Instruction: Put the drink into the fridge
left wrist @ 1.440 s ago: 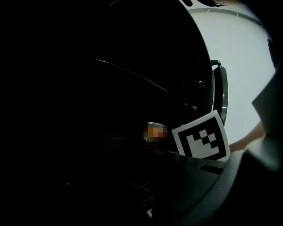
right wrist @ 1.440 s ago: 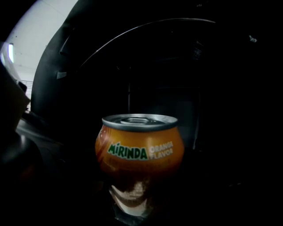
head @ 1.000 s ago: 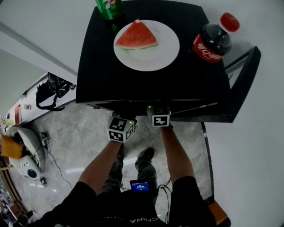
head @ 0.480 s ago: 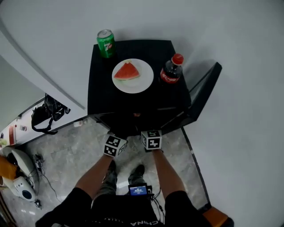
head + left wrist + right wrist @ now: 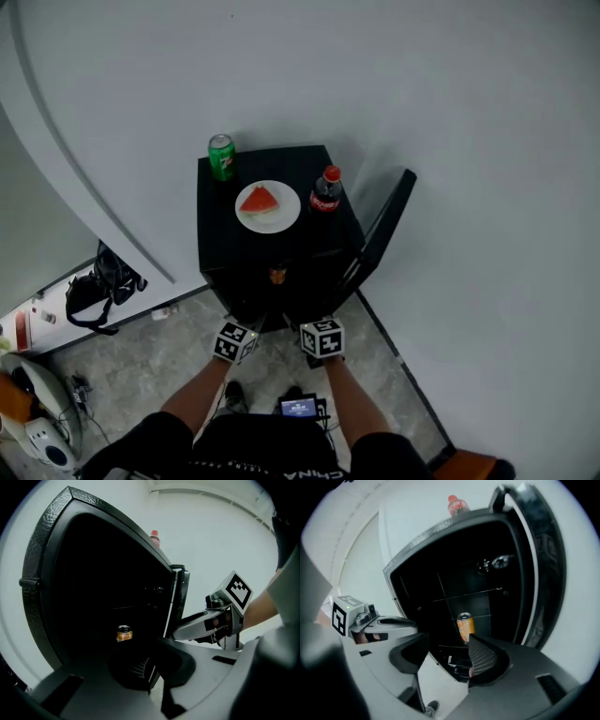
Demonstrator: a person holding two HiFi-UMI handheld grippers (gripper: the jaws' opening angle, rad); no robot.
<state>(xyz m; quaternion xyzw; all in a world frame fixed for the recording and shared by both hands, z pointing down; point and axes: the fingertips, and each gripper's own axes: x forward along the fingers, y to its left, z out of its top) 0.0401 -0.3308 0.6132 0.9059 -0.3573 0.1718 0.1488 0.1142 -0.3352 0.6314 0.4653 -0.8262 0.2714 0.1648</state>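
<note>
fridge (image 5: 302,161) door (image 5: 382,230) open rt | mouth free | can (image 5: 465,626) inside

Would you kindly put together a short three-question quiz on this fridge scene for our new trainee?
1. True or false: the door of the fridge stands open.
2. What lies on the white plate on top of the fridge? A) a watermelon slice B) a sandwich C) an apple
3. What colour is the can standing inside the fridge?

Key: 1 true; 2 A; 3 orange.
</note>
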